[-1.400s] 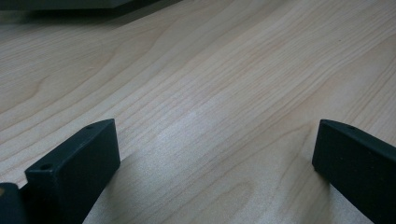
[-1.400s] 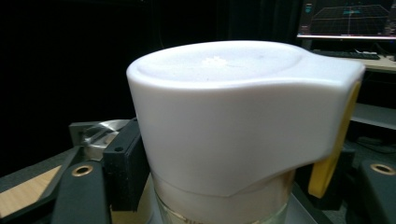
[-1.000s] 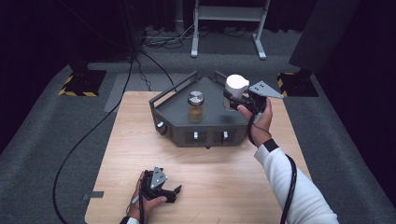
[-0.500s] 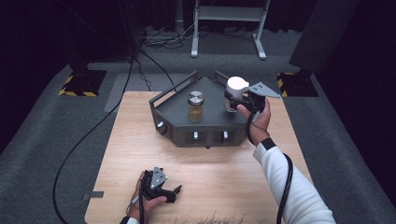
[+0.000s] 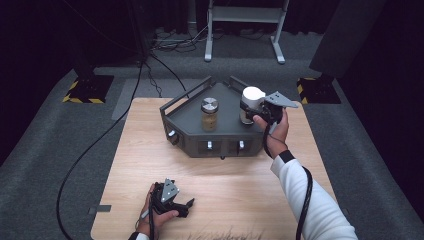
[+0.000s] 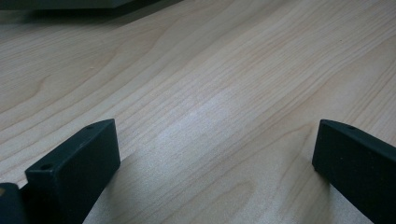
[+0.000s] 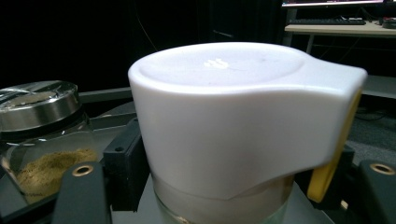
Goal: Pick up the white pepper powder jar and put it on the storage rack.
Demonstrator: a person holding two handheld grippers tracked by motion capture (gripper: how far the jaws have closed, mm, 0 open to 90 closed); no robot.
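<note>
The white-capped jar (image 5: 251,104) stands on the grey tray (image 5: 192,125) at your one o'clock, beside the steel-lidded jar (image 5: 209,114). Your right gripper (image 7: 224,186) has its jaws closed around it: likely a placing step, so ease them apart next. Your left gripper (image 6: 212,154) rests on the bench (image 5: 235,200), jaws wide, empty.

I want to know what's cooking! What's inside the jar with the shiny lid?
The jar holds a yellow-brown powder, sitting low against the glass. How deep it goes is hidden: the right gripper's fingers cover the jar's bottom.
</note>
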